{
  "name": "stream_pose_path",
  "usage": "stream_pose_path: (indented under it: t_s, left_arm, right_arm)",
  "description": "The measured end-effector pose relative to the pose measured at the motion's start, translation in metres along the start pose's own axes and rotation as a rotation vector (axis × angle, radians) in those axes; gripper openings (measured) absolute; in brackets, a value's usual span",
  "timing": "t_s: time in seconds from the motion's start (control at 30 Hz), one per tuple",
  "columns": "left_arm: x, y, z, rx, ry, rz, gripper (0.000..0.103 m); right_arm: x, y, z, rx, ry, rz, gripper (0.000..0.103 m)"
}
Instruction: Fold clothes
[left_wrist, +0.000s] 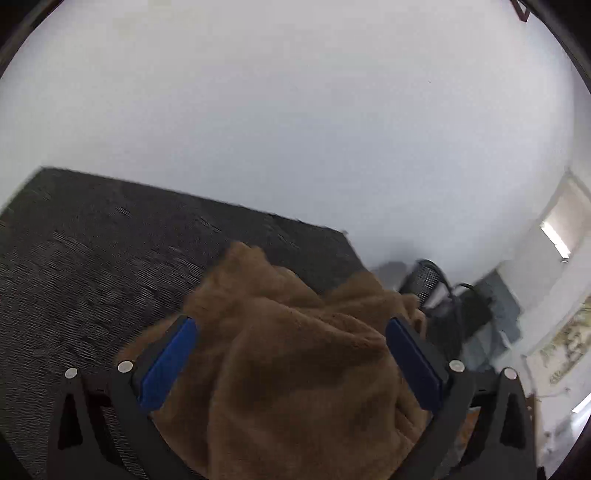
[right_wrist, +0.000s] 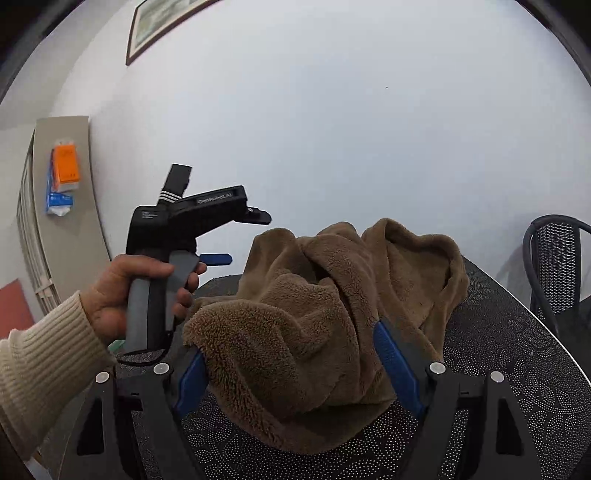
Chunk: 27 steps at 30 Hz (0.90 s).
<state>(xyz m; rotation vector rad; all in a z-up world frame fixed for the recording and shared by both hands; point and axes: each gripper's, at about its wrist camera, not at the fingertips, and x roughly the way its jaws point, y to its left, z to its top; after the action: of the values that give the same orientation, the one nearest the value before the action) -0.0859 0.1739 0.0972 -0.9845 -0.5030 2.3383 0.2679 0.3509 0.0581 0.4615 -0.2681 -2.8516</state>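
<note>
A brown fleece garment (right_wrist: 332, 314) lies bunched in a heap on a dark patterned table (right_wrist: 498, 332). In the left wrist view the garment (left_wrist: 295, 350) fills the space between the open jaws of my left gripper (left_wrist: 291, 328), blue pads on either side of it. In the right wrist view my right gripper (right_wrist: 288, 347) is open around a thick fold at the heap's near edge. The left gripper's black body (right_wrist: 192, 214), held by a hand, shows left of the heap in the right wrist view.
A black mesh chair (right_wrist: 554, 266) stands at the table's right; it also shows in the left wrist view (left_wrist: 428, 280). A white wall fills the background. A framed picture (right_wrist: 155, 22) hangs up left. An orange box (right_wrist: 65, 166) sits on a shelf at left.
</note>
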Motion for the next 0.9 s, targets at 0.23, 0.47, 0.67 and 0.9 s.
stream_pose_path:
  t_s: [0.23, 0.47, 0.67, 0.9]
  left_arm:
    - [0.024, -0.01, -0.025, -0.016, 0.146, -0.128, 0.103]
    - [0.018, 0.001, -0.041, -0.066, 0.179, -0.049, 0.094]
    - [-0.013, 0.023, -0.051, -0.195, 0.1, -0.044, 0.038]
    - [-0.112, 0.023, -0.059, -0.198, -0.146, -0.072, 0.033]
  right_arm:
    - [0.004, -0.009, 0.002, 0.001, 0.048, -0.006, 0.084]
    - [0.012, -0.004, 0.001, -0.024, 0.059, -0.028, 0.084]
    - [0.014, -0.005, 0.003, -0.031, 0.034, -0.057, 0.084]
    - [0.012, -0.003, 0.002, -0.065, 0.009, -0.063, 0.084]
